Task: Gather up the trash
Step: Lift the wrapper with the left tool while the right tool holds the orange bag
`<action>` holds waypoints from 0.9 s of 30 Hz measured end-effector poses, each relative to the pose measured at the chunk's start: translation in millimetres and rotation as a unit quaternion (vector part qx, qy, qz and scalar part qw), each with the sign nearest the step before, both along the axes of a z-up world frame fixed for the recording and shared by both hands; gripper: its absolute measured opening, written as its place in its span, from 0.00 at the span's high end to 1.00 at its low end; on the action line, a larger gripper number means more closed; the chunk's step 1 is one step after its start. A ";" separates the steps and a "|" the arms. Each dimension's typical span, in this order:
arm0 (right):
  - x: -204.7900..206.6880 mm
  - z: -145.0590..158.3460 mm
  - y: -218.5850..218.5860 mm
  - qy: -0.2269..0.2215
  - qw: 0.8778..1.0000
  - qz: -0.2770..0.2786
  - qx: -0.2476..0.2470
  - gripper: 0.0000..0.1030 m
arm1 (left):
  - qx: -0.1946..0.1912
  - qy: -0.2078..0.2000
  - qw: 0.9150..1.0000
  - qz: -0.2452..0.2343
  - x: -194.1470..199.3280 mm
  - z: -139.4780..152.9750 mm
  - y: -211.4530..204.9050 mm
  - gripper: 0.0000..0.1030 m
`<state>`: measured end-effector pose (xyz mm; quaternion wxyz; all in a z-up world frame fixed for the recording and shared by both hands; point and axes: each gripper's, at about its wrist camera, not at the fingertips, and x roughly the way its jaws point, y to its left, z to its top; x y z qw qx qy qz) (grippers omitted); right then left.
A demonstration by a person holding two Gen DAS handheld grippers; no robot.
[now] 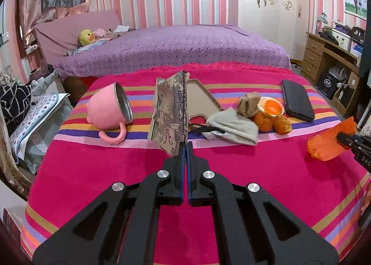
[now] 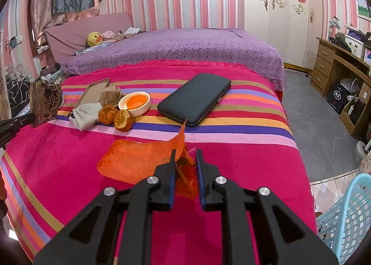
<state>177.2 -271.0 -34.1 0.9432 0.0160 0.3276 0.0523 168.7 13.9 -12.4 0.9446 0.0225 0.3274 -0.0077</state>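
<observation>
Left gripper [image 1: 185, 146], fingers pressed together on the lower edge of a printed paper wrapper [image 1: 170, 112], brown with dark pattern, creased, held upright above the striped blanket [image 1: 116, 172]. Right gripper [image 2: 185, 156], fingers narrowly spread but pinching a crumpled orange wrapper [image 2: 139, 160], thin and translucent, bunched between the pads, its loose end fanning out to the left just over the blanket.

Left wrist view alone shows a pink mug [image 1: 109, 109] lying on its side, handle down, left of the printed wrapper. It catches the orange wrapper [image 1: 329, 142] at the right edge, with only the tip of the right gripper. Right wrist view alone shows a blue plastic basket [image 2: 347, 214] at lower right, cut off by the frame, standing beside the bed. There the printed wrapper [image 2: 45, 102] sits at far left, the left gripper mostly out of frame.

Both views: grey cloth [image 2: 85, 112], orange peels [image 2: 116, 116], small white bowl [image 2: 134, 102] with orange inside, black case [image 2: 194, 98], all on the stripes. A flat tan tray [image 1: 201, 100] is half hidden behind the printed wrapper. Crumpled brown paper [image 1: 249, 102] rests against the bowl. Purple bed [image 1: 174, 49] behind.
</observation>
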 end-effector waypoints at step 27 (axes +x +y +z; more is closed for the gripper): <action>-10.2 -1.3 -23.4 -0.001 1.000 -0.009 0.013 0.85 | 0.031 0.000 0.999 0.016 -1.4 2.3 -13.8 0.99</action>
